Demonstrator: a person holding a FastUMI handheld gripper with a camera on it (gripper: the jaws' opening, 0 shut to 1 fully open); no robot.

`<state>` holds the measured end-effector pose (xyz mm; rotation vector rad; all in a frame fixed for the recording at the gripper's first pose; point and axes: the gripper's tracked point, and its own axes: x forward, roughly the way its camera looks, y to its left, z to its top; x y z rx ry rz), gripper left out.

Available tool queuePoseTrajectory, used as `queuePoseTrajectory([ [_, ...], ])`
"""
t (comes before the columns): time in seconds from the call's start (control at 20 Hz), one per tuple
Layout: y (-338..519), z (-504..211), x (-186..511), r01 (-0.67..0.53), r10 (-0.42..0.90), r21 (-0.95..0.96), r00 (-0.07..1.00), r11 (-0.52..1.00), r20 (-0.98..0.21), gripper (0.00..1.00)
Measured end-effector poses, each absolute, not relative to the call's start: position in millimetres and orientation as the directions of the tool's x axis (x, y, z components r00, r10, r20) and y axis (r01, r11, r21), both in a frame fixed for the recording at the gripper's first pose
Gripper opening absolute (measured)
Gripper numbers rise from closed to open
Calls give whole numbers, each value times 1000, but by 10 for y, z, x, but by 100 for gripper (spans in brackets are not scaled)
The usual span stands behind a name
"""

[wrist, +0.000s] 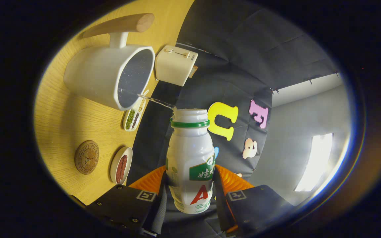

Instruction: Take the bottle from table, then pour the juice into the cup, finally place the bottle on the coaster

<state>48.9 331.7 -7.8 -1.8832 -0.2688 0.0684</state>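
A white plastic bottle with a green neck ring and no cap sits between my fingers, and my gripper is shut on its body. The whole view is rolled, so the bottle is tipped toward a white cup with a wooden handle. A thin clear stream runs from the bottle's mouth into the cup's dark inside. The round wooden coaster lies on the yellow wood table, beside my fingers and apart from the cup.
A white toaster stands just beyond the cup near the table's back edge. A narrow tray of green and dark grains and a small dish with a reddish filling lie between the cup and the coaster, along the table's edge.
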Motion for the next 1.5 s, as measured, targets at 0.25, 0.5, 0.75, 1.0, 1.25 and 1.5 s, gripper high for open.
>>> queuePoseTrajectory([
  [0.25, 3364, -59, 470, 166, 235, -932, 968, -321, 92, 63],
  [0.5, 3408, -65, 483, 178, 248, -923, 964, -342, 94, 63],
  [0.75, 3452, -52, 461, 200, 267, -908, 958, -368, 103, 63],
  [1.0, 3496, -24, 437, 228, 290, -890, 950, -395, 114, 63],
  [1.25, 3563, -3, 421, 261, 320, -867, 939, -424, 126, 63],
  [1.5, 3598, 34, 375, 291, 344, -847, 929, -445, 138, 63],
])
